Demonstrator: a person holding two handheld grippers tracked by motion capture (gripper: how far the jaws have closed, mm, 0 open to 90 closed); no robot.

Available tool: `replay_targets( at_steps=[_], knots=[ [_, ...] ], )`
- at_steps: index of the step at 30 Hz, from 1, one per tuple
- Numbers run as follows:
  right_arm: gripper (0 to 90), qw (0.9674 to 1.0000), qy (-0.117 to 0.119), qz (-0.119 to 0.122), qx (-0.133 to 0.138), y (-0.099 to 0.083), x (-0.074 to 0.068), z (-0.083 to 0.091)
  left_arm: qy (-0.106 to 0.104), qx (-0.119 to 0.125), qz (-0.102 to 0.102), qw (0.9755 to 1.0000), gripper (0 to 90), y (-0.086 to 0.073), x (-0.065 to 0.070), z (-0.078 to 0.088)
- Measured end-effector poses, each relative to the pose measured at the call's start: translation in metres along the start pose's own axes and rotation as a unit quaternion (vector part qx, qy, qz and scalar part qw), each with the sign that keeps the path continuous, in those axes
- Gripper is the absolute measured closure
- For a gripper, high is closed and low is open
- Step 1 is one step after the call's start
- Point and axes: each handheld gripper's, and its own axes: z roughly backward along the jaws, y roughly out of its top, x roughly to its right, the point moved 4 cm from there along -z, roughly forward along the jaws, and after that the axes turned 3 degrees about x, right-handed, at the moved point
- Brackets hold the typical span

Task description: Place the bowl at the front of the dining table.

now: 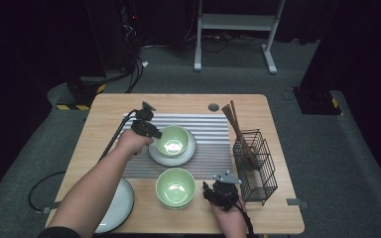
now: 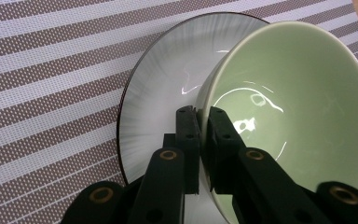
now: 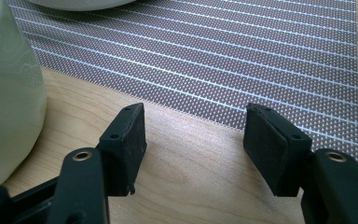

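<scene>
Green bowl (image 2: 289, 116) on white plate (image 2: 163, 93), mid placemat (image 1: 213, 131) — rim pinched by left gripper (image 2: 204, 112), one jaw inside, one outside. Glazed, rigid, likely slippery and breakable; best held thin-walled at rim. Right gripper (image 3: 193, 140) agape, empty, over wooden table (image 3: 186, 177). Dark room beyond.
</scene>
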Motion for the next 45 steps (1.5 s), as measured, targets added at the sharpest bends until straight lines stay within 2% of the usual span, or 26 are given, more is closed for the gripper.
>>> replay_targets(
  at_steps=[7,12,15,16,19,23,26,40,44,45],
  knots=[
    [38.7,1.0,0.0,0.0,0.0,-0.0001,0.0001,0.0001,0.004,0.01,0.007,0.9999,84.5,0.0009,0.0004,-0.003],
    [38.7,1.0,0.0,0.002,-0.001,0.0,0.0002,0.0,0.008,0.007,-0.001,0.9999,84.7,0.0006,-0.0012,-0.0033],
    [38.7,1.0,0.0,0.002,-0.001,0.0,0.0002,-0.0001,0.01,0.017,0.003,0.9998,84.7,0.0007,-0.0001,-0.0042],
    [38.6,1.0,0.0,0.001,-0.001,0.0,0.0002,0.0,0.014,0.019,-0.006,0.9997,84.8,0.0002,0.0,-0.004],
    [38.7,1.0,0.001,0.001,-0.001,0.0001,0.0002,-0.0001,0.015,0.019,-0.005,0.9997,84.9,-0.0002,0.0,-0.0037],
    [38.7,1.0,0.0,0.002,-0.001,0.0001,-0.0001,-0.0002,0.011,0.015,-0.015,0.9997,84.6,-0.0026,0.0013,-0.0027],
    [38.7,1.0,0.0,0.001,-0.001,0.0001,-0.0002,-0.0003,0.012,0.021,-0.014,0.9996,84.5,-0.003,0.0031,-0.0036],
    [38.6,1.0,0.001,0.002,-0.001,0.0002,0.0,-0.0003,0.014,0.022,-0.017,0.9995,84.0,-0.0039,0.0029,-0.0034],
    [38.7,1.0,0.0,0.003,-0.001,0.0003,-0.0002,-0.0004,0.009,0.023,-0.015,0.9996,78.6,-0.0048,0.0043,-0.0038],
    [38.6,1.0,0.0,0.003,-0.001,0.0003,-0.0002,-0.0004,0.009,0.018,-0.025,0.9995,76.8,-0.0058,0.0043,-0.0029]
  ],
)
